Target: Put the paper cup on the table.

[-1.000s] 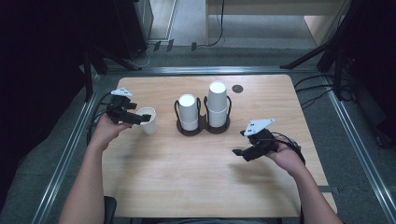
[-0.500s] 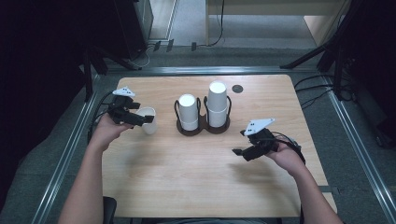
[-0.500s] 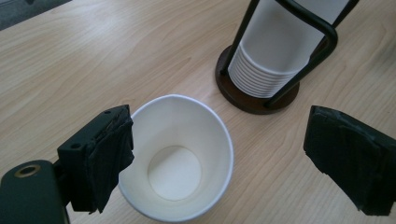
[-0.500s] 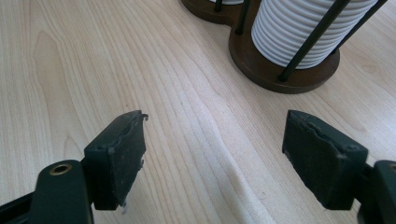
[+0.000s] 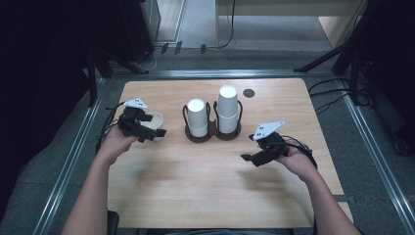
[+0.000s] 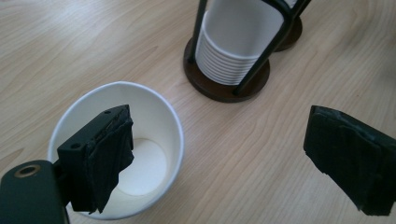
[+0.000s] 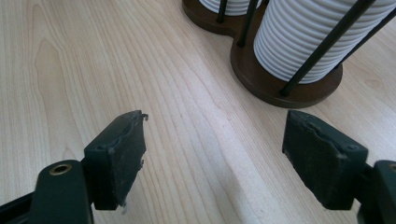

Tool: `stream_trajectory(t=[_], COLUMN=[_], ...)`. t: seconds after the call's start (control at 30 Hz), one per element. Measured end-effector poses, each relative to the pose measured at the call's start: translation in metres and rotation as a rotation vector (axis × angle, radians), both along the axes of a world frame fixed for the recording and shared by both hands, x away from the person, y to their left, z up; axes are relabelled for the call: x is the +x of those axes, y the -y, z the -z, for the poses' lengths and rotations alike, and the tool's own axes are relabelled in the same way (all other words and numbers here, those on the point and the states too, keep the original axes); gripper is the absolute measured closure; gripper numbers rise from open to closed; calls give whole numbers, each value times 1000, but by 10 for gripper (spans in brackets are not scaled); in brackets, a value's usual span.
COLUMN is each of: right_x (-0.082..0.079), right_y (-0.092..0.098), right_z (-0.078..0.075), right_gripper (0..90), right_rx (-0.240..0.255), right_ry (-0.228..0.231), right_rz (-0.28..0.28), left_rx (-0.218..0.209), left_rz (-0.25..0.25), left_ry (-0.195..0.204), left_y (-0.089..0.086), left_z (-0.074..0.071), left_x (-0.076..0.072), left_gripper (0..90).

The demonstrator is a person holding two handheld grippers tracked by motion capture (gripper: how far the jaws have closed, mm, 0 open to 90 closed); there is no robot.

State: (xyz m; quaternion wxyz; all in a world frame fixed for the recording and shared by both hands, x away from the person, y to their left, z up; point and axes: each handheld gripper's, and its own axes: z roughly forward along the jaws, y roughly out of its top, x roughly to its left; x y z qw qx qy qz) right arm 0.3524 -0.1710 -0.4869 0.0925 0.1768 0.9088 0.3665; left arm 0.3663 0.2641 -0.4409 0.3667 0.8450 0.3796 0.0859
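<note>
While upright, the smooth round paper cup (image 6: 140,140) gapes.

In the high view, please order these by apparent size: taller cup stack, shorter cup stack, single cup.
1. taller cup stack
2. shorter cup stack
3. single cup, partly hidden by the left hand-held gripper, so less sure.

Left handheld gripper (image 5: 157,133): black angular body, grey three-cornered plate on top, black cable trailing off behind. In the left gripper view, two matte black block-shaped jaws faced with rough, wrinkled black padding; brass-ringed screw hole at one jaw's base.

Right handheld gripper (image 5: 247,157): same black build, grey plate, looped black cable; pad edges frayed, brass-ringed hole likewise.

Forearms: bare, no sleeves visible.
</note>
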Motion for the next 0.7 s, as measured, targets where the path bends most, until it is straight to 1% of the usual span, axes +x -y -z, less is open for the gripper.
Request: stream_trajectory(t=[0.03,0.1,0.13,0.2,0.33,0.47,0.53,0.57,0.7], right_x=[1,2,2,3,3,4,4,4,4], right_y=[-1,-1,-2,-3,-4,-4,-5,-5,-5], right_z=[0,0,-1,-1,-1,-1,-2,-2,-2], right_gripper=[217,217,217,217,217,217,217,217,217], right_rx=[1,2,2,2,-1,3,4,4,6], right_ry=[6,5,2,4,3,6,7,8,7], right_rz=[-4,-4,-5,-7,-12,-17,-16,-16,-18], left_rx=[0,-12,-19,-15,-4,12,5,-8,1], left_rz=[8,31,37,42,56,60,70,76,78], left_ry=[2,-10,-5,8,21,19,21,21,28], left_y=[1,4,6,10,17,26,30,32,40], left_z=[0,1,1,1,2,4,6,7,10], left_x=[-1,-4,-5,-8,-12,-14,-15,-16,-18], left_gripper=[83,83,83,83,82,82,82,82,82])
